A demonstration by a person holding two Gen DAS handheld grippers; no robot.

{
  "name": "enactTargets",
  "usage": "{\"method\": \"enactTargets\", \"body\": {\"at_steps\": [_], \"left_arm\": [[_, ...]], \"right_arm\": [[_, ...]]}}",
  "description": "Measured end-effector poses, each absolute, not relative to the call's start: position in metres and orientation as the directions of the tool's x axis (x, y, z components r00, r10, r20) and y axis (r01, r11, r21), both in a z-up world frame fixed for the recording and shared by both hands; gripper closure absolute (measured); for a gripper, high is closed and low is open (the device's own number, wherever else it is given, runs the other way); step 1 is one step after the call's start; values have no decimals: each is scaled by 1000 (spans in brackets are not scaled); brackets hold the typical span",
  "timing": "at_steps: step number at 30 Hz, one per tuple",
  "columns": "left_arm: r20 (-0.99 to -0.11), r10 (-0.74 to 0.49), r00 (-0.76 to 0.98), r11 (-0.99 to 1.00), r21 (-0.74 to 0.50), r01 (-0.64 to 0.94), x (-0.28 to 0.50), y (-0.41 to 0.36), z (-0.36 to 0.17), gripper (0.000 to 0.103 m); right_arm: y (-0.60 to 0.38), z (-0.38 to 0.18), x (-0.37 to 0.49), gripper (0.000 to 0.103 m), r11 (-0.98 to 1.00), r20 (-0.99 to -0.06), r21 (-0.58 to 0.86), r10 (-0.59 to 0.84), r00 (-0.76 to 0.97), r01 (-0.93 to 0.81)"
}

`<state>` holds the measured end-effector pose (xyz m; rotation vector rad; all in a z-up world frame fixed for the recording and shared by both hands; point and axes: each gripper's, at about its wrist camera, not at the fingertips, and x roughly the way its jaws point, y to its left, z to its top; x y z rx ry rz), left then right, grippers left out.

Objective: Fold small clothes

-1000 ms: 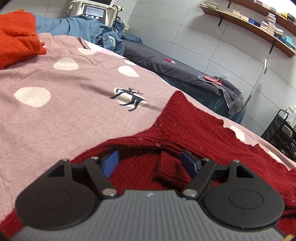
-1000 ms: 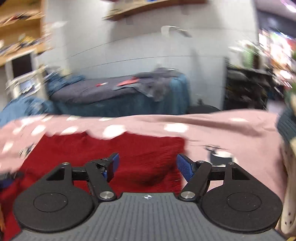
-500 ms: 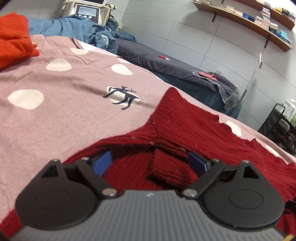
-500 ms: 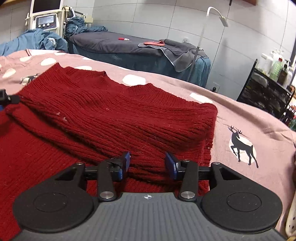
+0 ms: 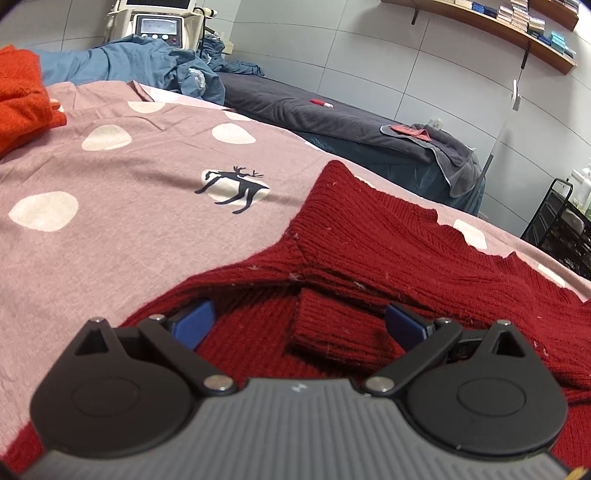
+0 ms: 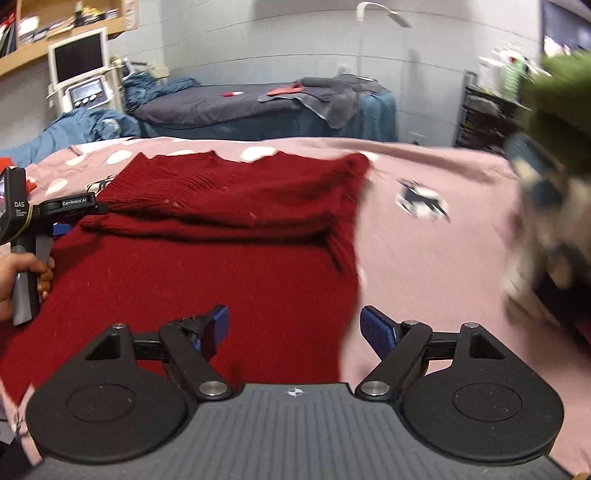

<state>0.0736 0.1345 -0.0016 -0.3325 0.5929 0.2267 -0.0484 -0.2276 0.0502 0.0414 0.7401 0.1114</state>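
**Red knit sweater on pink spotted bedspread, both grippers parted**

Left wrist view. Item: left gripper (image 5: 298,322), fingers spread wide, nothing clamped between the blue pads (image 5: 194,323). Item: red sweater (image 5: 388,251), ribbed knit, lying on the pink bedspread (image 5: 110,229); one ribbed cuff (image 5: 332,325) lies between the parted fingers, resting on the sweater body under a folded-over upper layer. Whether either pad touches the knit cannot be told. Item: bedspread print, white spots and a black deer (image 5: 236,186), left of the sweater. Item: orange knit garment (image 5: 22,99), far left edge, on the bedspread. Item: blue bedding heap (image 5: 140,66) behind, with a screen-fronted machine (image 5: 159,27) beyond it. Item: dark treatment bed (image 5: 325,118) with a grey towel (image 5: 450,151) draped over its end. Item: wall shelf (image 5: 517,26) holding stacked books.

Right wrist view, blurred toward the right. Item: right gripper (image 6: 294,328), fingers wide apart, holding nothing, poised above the sweater's near right edge. Item: red sweater (image 6: 207,266), top portion folded down over the body. Item: left gripper (image 6: 55,210) at the sweater's left edge, handle in the person's hand (image 6: 18,280). Item: green blurred clothing pile (image 6: 546,155), right edge.
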Motion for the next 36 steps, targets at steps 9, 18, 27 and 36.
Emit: {"method": "enactTargets", "body": {"at_steps": [9, 18, 27, 36], "left_arm": [[-636, 104, 765, 955, -150, -254, 76, 126, 8, 0], [-677, -6, 736, 997, -63, -50, -8, 135, 39, 0], [-729, -104, 676, 994, -46, 103, -48, 185, 49, 0], [-780, -368, 505, 909, -415, 22, -43, 244, 36, 0]], "right_arm": [[-236, 36, -76, 0, 976, -708, 216, 172, 685, -23], [-221, 37, -73, 0, 980, -715, 180, 188, 673, -83], [-223, 39, -76, 0, 980, -721, 185, 183, 669, -68], [-235, 35, -83, 0, 977, -744, 212, 182, 643, -31]]}}
